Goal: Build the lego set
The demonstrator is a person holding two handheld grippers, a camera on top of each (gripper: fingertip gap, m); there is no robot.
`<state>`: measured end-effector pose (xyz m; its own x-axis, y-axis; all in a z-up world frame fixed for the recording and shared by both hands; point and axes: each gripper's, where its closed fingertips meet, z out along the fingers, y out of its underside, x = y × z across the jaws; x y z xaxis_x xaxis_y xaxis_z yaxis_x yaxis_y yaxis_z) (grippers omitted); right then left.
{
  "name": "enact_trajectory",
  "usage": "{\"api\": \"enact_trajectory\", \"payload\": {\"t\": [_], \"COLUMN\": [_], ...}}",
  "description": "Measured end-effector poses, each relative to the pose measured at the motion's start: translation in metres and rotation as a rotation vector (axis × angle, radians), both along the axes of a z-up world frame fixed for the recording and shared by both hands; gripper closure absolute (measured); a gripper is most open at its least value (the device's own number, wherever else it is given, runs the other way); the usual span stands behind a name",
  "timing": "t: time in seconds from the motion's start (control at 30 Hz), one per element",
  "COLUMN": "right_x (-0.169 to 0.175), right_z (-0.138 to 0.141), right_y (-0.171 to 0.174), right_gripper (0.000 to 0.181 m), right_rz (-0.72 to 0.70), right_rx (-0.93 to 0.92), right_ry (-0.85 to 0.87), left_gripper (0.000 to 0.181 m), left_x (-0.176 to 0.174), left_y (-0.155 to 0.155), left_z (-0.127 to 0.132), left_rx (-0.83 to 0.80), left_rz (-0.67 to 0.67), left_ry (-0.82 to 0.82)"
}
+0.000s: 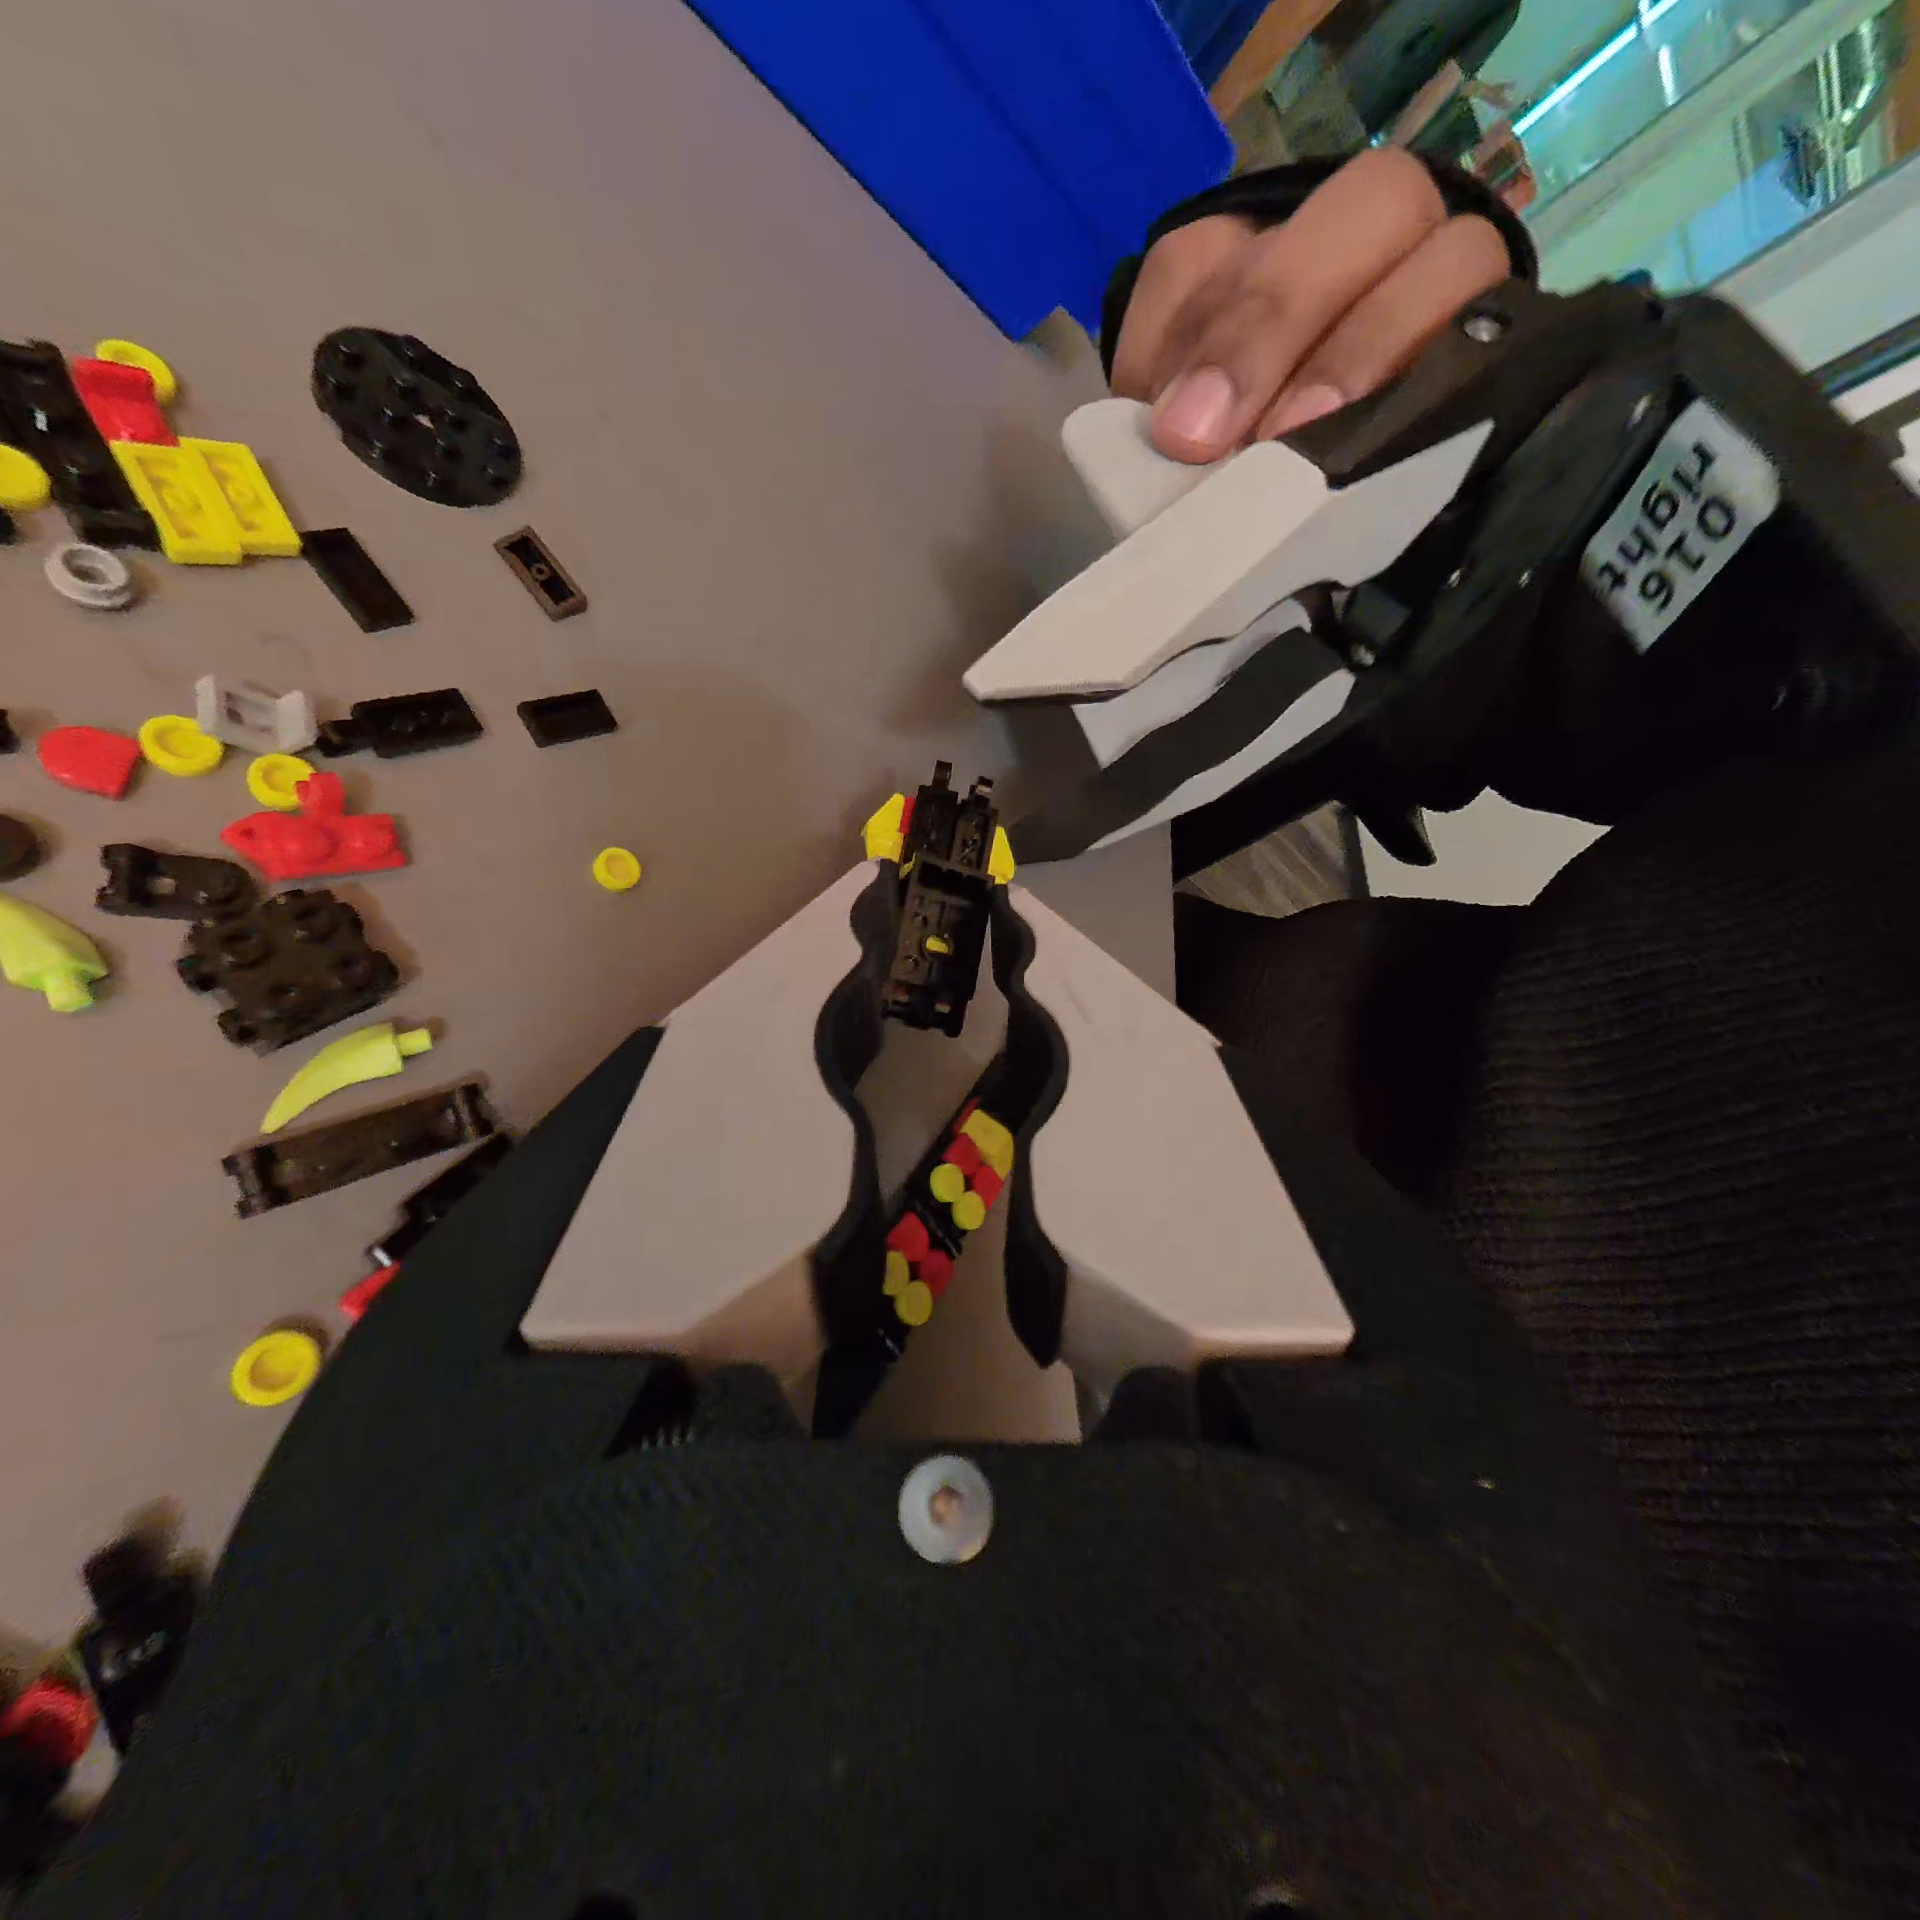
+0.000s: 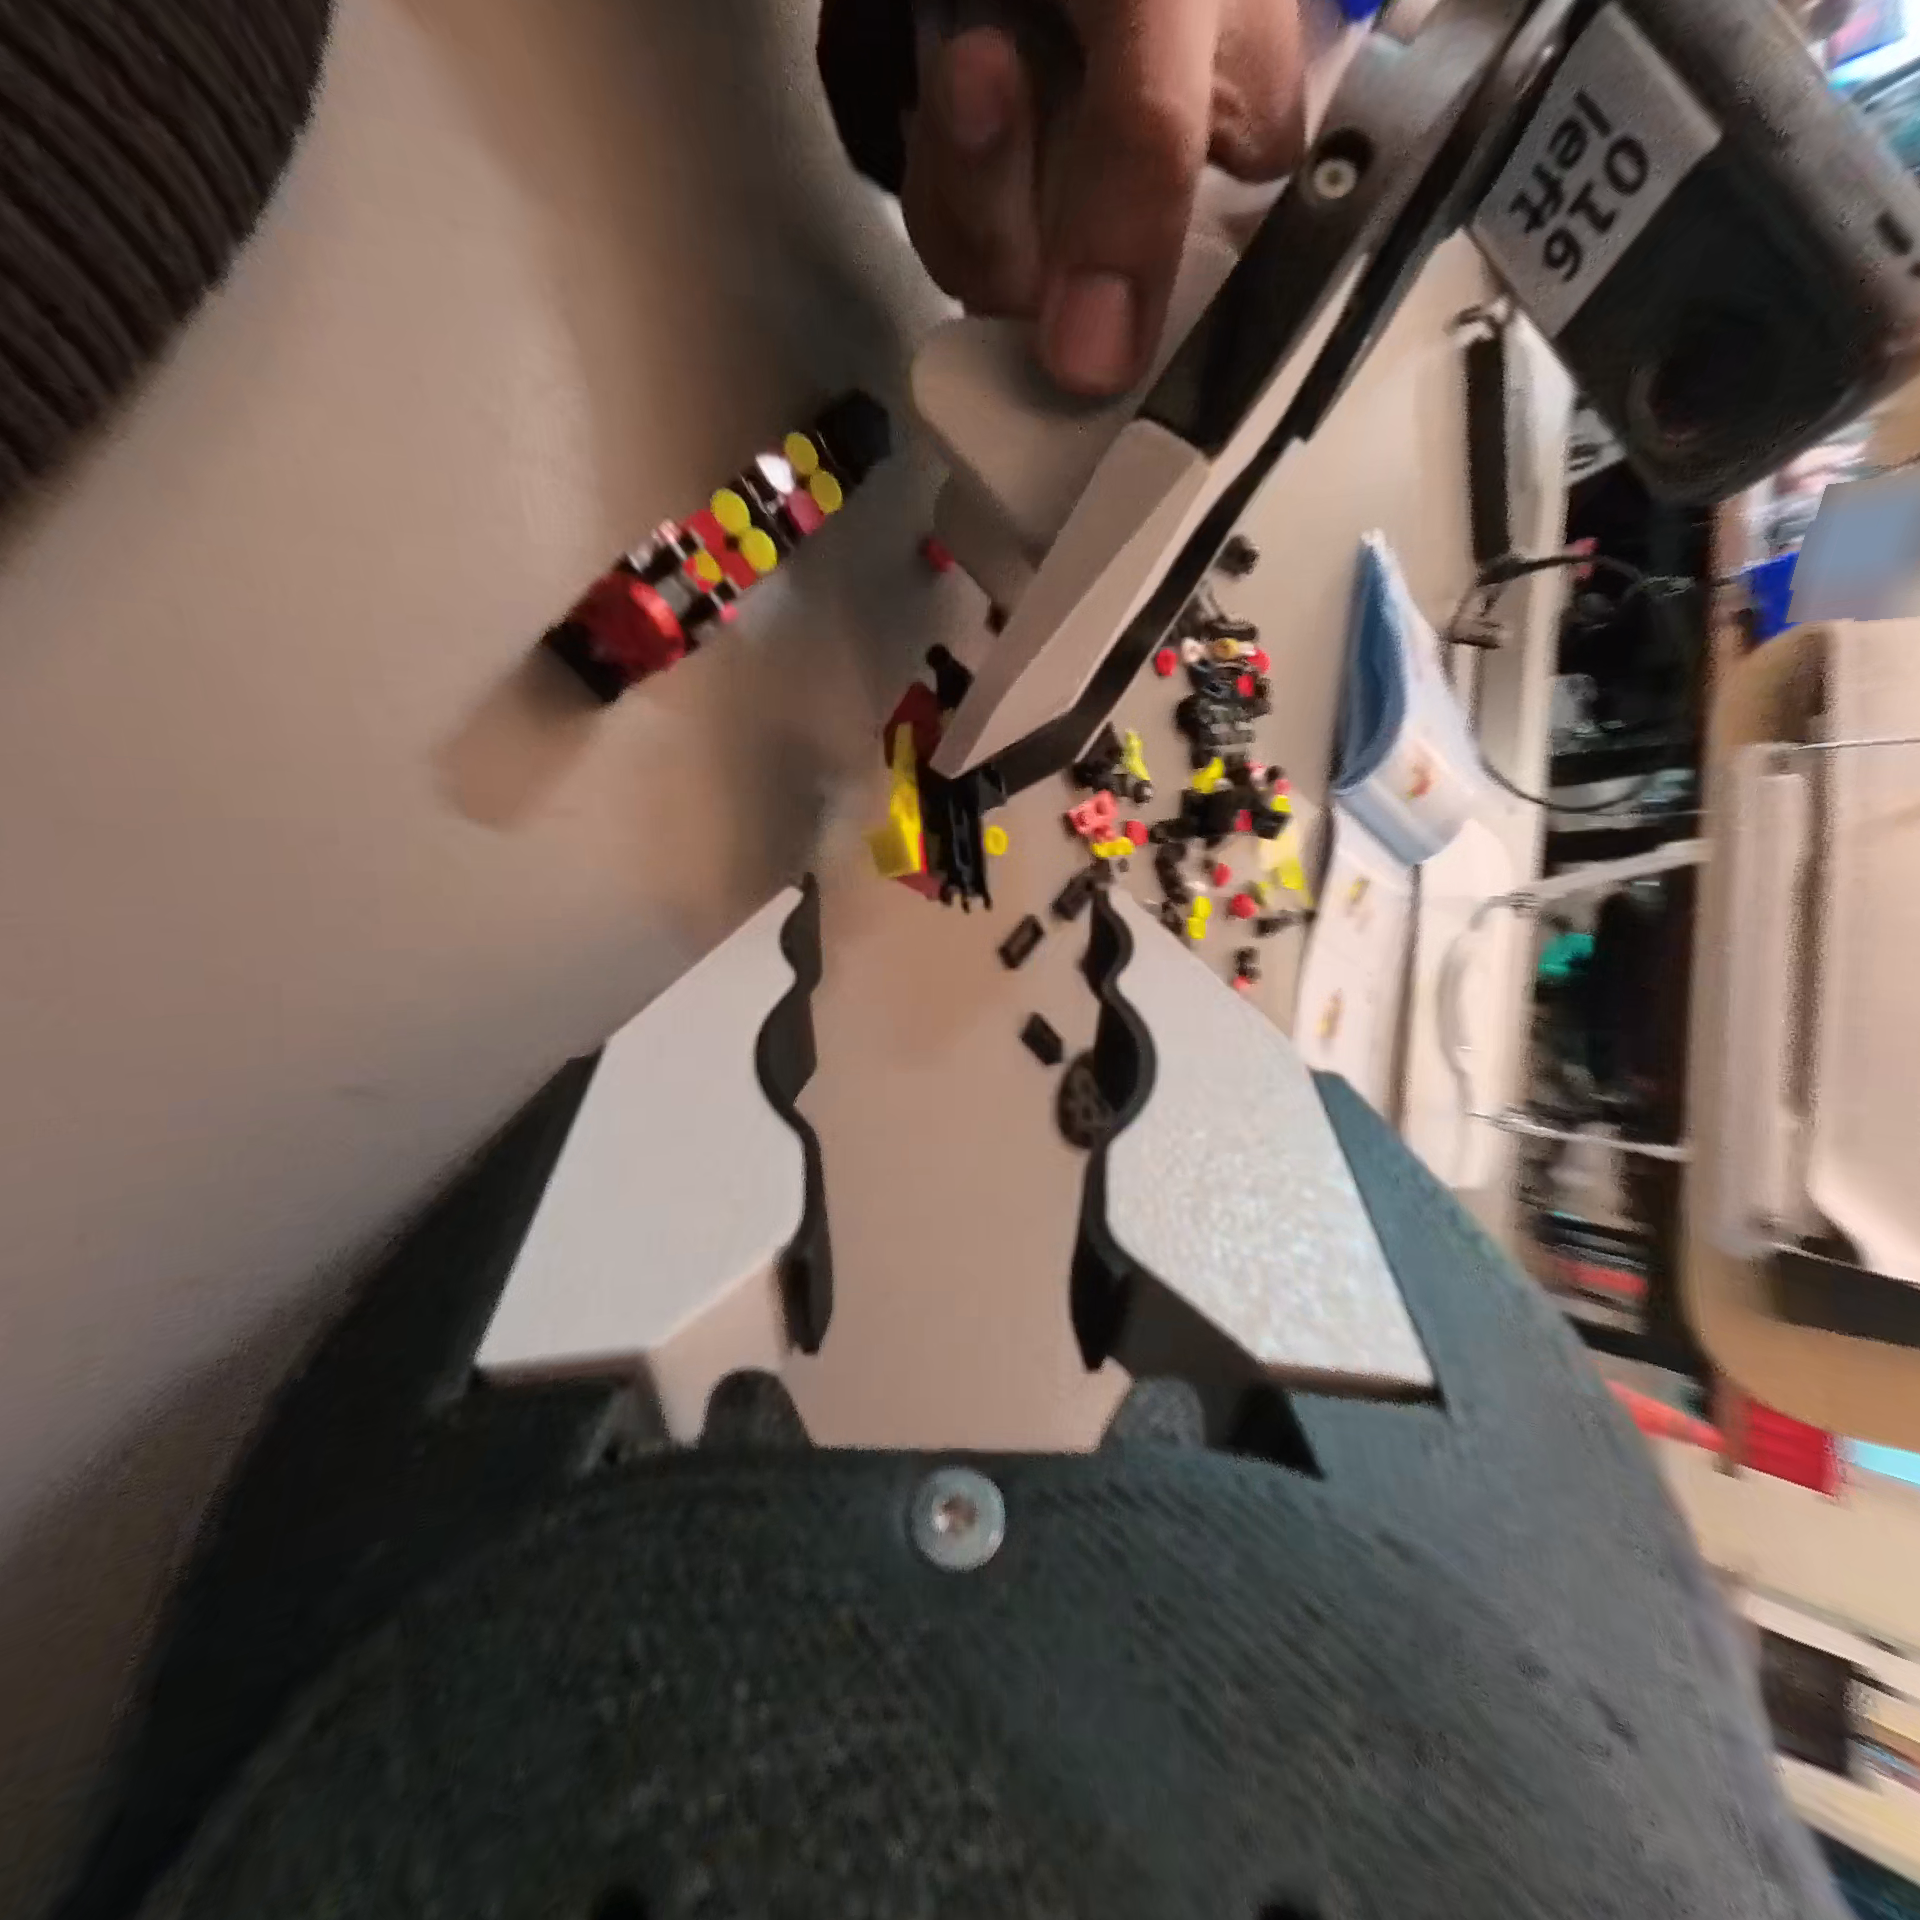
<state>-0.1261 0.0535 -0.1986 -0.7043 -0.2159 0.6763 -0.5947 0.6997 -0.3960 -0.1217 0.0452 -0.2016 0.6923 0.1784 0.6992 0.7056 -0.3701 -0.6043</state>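
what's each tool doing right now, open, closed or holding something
Left tool: closed on the small black and yellow lego assembly, held above the table.
Right tool: open, holding nothing, just short of that assembly.

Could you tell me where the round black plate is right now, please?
In the left wrist view, the round black plate lies flat on the grey table, upper left, just beyond two small black tiles.

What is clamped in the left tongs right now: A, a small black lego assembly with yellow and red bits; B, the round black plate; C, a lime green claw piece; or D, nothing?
A: in the left wrist view the left tongs are shut on the small black lego assembly, while the round black plate and a lime green claw piece lie on the table.
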Motion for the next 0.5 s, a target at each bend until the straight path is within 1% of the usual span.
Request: {"api": "enact_trajectory", "payload": {"t": [0.07, 0.13, 0.17, 0.2, 0.33, 0.5], "right_x": [-0.007, -0.012, -0.014, -0.015, -0.011, -0.015], "right_z": [-0.001, -0.005, -0.007, -0.007, -0.002, -0.004], "right_y": [0.000, 0.002, 0.002, 0.002, -0.004, -0.003], "right_gripper": [0.132, 0.142, 0.144, 0.146, 0.150, 0.153], "right_rz": [0.000, 0.005, 0.008, 0.009, 0.014, 0.008], "right_rx": [0.041, 0.087, 0.108, 0.115, 0.087, 0.127], "right_ry": [0.148, 0.263, 0.300, 0.321, 0.318, 0.378], "left_gripper": [0.166, 0.166, 0.166, 0.166, 0.166, 0.167], "left_x": [-0.003, -0.005, -0.005, -0.005, -0.005, -0.013], "left_y": [-0.001, -0.001, 0.000, 0.001, 0.005, 0.003], "left_z": [0.002, 0.003, 0.004, 0.005, 0.009, 0.009], "left_rx": [0.002, -0.003, -0.005, -0.005, 0.006, -0.011], "left_rz": [0.012, 0.022, 0.026, 0.029, 0.055, 0.114], "left_ry": [0.019, 0.048, 0.061, 0.070, 0.080, 0.097]}}
